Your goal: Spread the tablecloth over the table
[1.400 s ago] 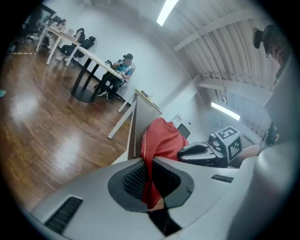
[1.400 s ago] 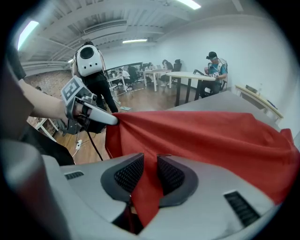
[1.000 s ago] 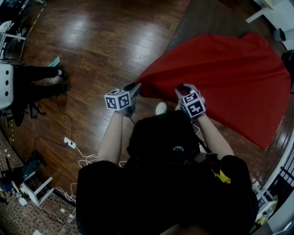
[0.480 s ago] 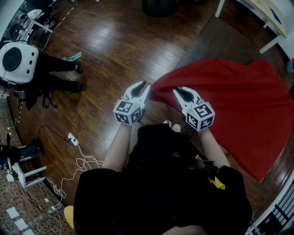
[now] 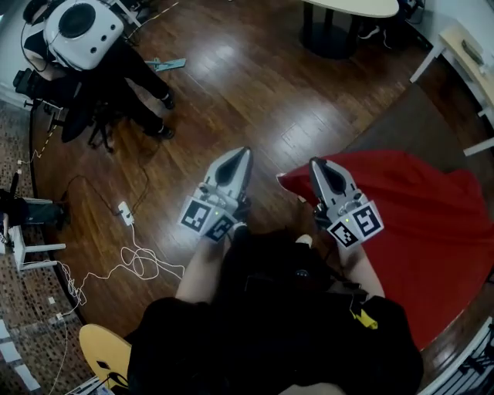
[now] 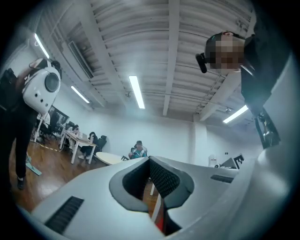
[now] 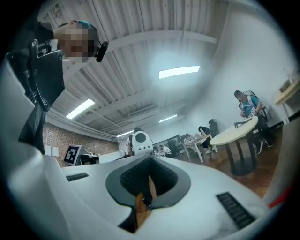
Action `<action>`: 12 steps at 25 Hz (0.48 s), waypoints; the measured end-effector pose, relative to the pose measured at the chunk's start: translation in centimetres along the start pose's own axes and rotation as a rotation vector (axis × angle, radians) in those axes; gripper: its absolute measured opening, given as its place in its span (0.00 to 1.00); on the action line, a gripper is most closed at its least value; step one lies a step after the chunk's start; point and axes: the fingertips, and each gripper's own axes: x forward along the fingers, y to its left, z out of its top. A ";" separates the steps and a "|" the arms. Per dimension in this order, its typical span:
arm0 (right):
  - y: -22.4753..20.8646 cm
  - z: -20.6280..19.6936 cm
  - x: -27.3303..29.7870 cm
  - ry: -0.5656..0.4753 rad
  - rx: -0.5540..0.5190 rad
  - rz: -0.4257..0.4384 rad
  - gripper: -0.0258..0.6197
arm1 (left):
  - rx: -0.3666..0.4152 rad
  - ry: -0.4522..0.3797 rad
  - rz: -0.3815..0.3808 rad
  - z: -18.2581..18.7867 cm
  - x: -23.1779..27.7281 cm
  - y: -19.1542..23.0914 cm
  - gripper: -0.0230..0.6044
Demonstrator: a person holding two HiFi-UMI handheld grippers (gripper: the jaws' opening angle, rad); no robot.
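The red tablecloth (image 5: pixel 417 208) is seen in the head view at the right. It is spread across a dull brown surface (image 5: pixel 401 123) beside the wooden floor (image 5: pixel 231 85). One corner of it is pointed toward the middle of the view, and its far edge is gathered into soft folds.

The left gripper (image 5: pixel 244 152) is held over bare floor, clear of the cloth, with its marker cube (image 5: pixel 207 220) turned toward the camera. Its jaws have just been closing and are now brought fully together. In the left gripper view nothing is pinched between the pads; only a thin sliver of red is glimpsed through the gap beneath them.

The right gripper (image 5: pixel 317 163) is held just beside the cloth's near corner and partly overlaps its edge in the head view. Its jaws have likewise just been closing and are now pressed together. No cloth is caught between them in the right gripper view, where only wood tones are seen through the gap.

Both grippers are pointed away from the person, side by side and a little apart.

At the upper left a person in black is seen with a white rounded device (image 5: pixel 81 27). White cables (image 5: pixel 131 258) are strewn across the floor at the left, and a pale round table (image 5: pixel 351 6) is cut off by the top edge.
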 end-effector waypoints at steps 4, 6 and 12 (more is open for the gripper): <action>2.0 -2.0 8.1 -0.022 0.090 -0.007 0.04 | 0.013 -0.014 -0.043 1.7 -2.5 8.1 0.04; 2.9 -2.7 12.9 -0.051 0.127 0.008 0.05 | -0.056 -0.018 -0.091 2.0 -3.3 12.5 0.04; 6.0 -3.5 27.0 -0.171 0.281 0.058 0.05 | -0.090 -0.007 -0.169 5.6 -4.0 25.4 0.04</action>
